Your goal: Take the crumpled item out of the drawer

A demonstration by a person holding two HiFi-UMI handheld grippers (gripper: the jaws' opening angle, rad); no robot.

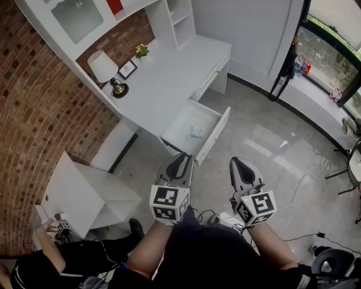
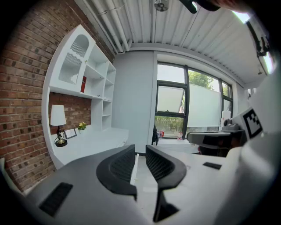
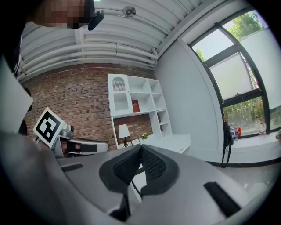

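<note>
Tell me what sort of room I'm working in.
Probably a home study or a mock-up of one: a white desk with its drawer pulled open, a table lamp on top, and white shelves against a brick wall.

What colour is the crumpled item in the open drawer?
Crumpled item: whitish, faintly blue; head view.

Nothing legible anywhere: no word, brand or number. Only black-and-white square markers on the cubes of the left gripper (image 1: 181, 161) and right gripper (image 1: 239, 165) (patterns, not letters). Red book spine (image 1: 114, 5), framed picture (image 1: 127, 69) and bottles (image 1: 302, 66): too small to read.
</note>
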